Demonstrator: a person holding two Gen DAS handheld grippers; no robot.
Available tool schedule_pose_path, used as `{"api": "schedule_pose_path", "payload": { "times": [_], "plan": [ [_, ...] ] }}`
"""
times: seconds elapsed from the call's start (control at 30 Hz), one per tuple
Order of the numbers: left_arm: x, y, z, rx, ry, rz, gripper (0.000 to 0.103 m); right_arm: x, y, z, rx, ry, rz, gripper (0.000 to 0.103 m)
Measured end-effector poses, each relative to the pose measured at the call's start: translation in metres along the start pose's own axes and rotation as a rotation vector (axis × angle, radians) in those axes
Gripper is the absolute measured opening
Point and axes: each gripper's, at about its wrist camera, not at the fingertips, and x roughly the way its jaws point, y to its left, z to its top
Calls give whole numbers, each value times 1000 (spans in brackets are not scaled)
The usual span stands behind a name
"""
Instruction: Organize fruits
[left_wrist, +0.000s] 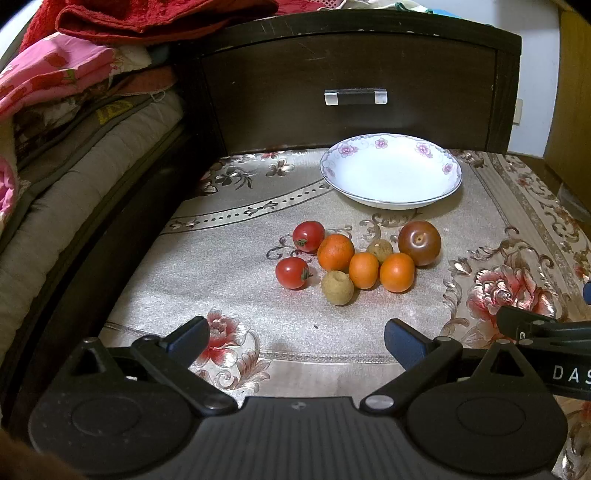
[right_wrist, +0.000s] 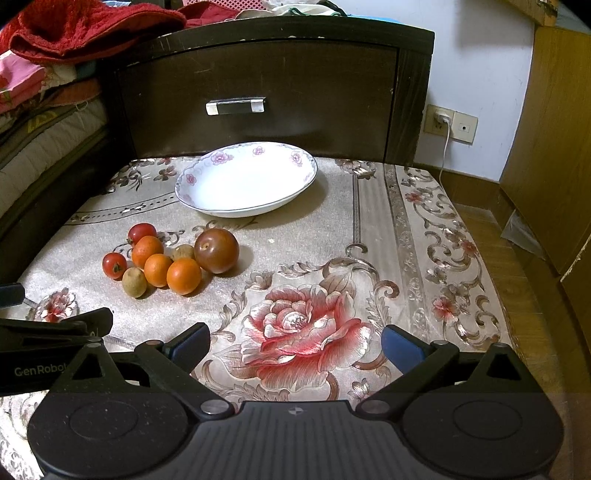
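Observation:
A cluster of small fruits lies on the flowered cloth: two red cherry tomatoes (left_wrist: 308, 235) (left_wrist: 292, 272), three orange fruits (left_wrist: 335, 252) (left_wrist: 364, 269) (left_wrist: 397, 272), two tan longans (left_wrist: 337, 287) (left_wrist: 379, 250) and one large brown-red tomato (left_wrist: 419, 242). The cluster also shows in the right wrist view (right_wrist: 184, 276), with the large tomato (right_wrist: 216, 250) at its right. An empty white floral plate (left_wrist: 391, 170) (right_wrist: 245, 179) sits behind the fruits. My left gripper (left_wrist: 295, 338) is open and empty, near and in front of the cluster. My right gripper (right_wrist: 295, 343) is open and empty, to the right of the fruits.
A dark wooden nightstand with a drawer handle (left_wrist: 355, 96) stands right behind the plate. A bed with stacked bedding (left_wrist: 74, 110) runs along the left. A wall socket with a white cable (right_wrist: 441, 122) and a wooden cabinet (right_wrist: 554, 147) are at the right.

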Motion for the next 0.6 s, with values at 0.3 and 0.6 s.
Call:
{"api": "schedule_pose_path", "payload": {
  "times": [0.3,0.6],
  "plan": [
    [0,0,0,1,0,1,103,1,0,0,0,1,0,96],
    [1,0,-2,0,0,1,103,5,1,-2,-2,4,2,96]
  ]
}}
